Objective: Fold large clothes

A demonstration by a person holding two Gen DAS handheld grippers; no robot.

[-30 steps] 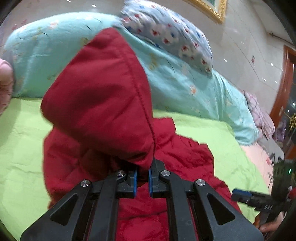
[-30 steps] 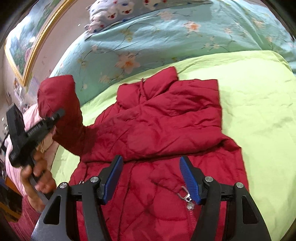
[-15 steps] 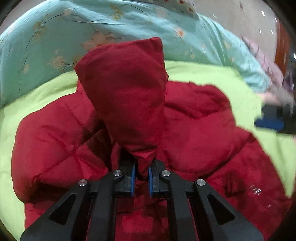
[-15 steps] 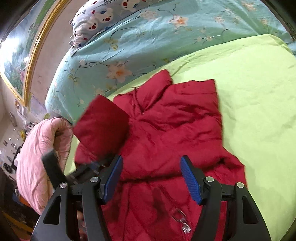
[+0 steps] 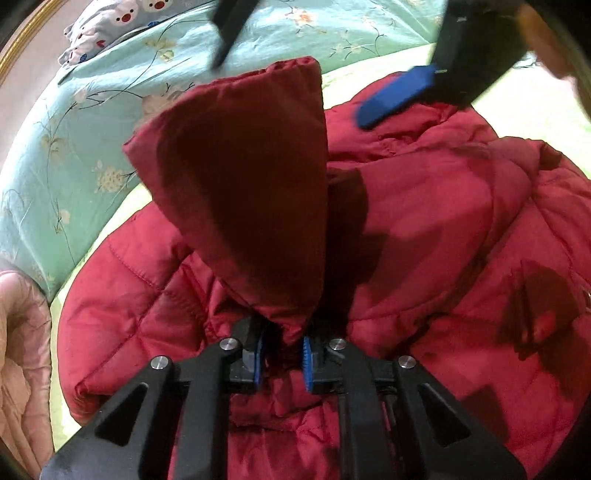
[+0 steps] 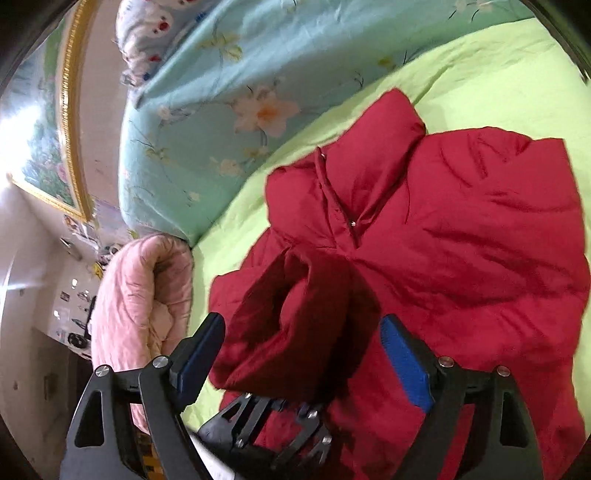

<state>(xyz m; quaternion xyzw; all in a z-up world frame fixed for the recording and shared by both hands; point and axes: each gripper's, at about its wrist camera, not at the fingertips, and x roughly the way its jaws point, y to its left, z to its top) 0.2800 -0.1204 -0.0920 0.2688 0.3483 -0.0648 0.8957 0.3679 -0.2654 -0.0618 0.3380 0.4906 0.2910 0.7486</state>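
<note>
A red quilted jacket (image 5: 436, 236) lies spread on a lime green bed sheet (image 6: 491, 74). My left gripper (image 5: 282, 356) is shut on the cuff end of one red sleeve (image 5: 251, 206), which stands up in front of it over the jacket's body. In the right wrist view the sleeve (image 6: 291, 325) hangs between my open right gripper's (image 6: 303, 363) blue pads, with the left gripper (image 6: 273, 424) just below it. The right gripper's blue pad (image 5: 395, 96) shows at the top of the left wrist view. The jacket's collar (image 6: 369, 147) points toward the quilt.
A folded turquoise floral quilt (image 6: 207, 110) lies along the head of the bed with a patterned pillow (image 5: 110, 26) on it. A pink padded blanket (image 6: 136, 302) sits at the bed's left edge. A gold-framed picture (image 6: 48, 140) hangs on the wall.
My left gripper has carried the sleeve inward over the jacket's body. My right gripper has moved left and closer, so the raised sleeve now sits between its open pads.
</note>
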